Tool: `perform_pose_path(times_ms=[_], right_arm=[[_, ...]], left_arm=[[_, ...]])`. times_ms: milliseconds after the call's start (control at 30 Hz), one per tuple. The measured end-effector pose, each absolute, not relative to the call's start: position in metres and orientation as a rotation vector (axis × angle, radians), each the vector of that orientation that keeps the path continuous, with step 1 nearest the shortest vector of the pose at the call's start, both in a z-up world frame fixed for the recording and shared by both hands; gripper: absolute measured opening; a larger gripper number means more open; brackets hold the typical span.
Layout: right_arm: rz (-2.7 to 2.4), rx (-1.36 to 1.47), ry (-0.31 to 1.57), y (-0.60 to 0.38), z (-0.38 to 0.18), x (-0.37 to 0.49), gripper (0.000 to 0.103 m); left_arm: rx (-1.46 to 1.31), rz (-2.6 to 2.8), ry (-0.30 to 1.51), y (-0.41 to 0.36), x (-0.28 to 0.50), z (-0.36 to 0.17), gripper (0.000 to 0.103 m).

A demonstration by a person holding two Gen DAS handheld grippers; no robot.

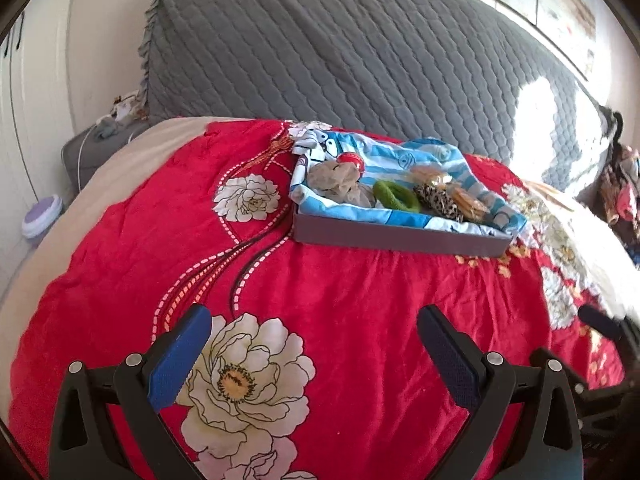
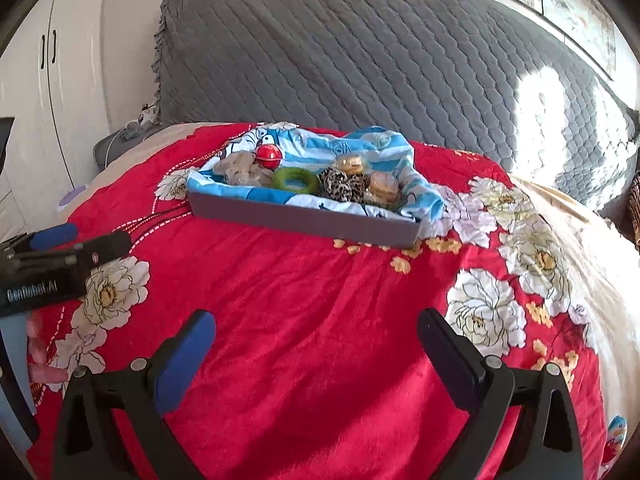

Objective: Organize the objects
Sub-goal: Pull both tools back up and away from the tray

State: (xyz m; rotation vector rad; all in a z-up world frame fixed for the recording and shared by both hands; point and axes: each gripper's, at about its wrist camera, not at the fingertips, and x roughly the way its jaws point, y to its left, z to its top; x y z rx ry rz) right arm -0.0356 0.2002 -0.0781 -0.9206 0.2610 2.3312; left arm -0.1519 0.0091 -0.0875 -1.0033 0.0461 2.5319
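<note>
Green scrunchie (image 2: 295,179) sits in the cloth-lined tray (image 2: 304,222) up the red quilt (image 2: 304,300), soft and light, so pinch its fabric ring. Left gripper (image 1: 314,334) and right gripper (image 2: 316,334) both gape wide, holding nothing.

We hold both claws level and low. Left claw (image 1: 314,354): jaws spread wide, nothing between. Right claw (image 2: 316,354): same, spread and empty, just beside the left.
</note>
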Motion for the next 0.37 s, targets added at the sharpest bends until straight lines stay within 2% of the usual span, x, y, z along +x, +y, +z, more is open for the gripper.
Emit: perform_pose_path(times_ms=[367], right_arm=[[2.314, -0.872, 0.252, 0.2016, -0.0769, -0.0264, 0.102]], left_arm=[[-0.987, 2.551, 0.103, 0.0130, -0.1453, -0.0858, 0.103]])
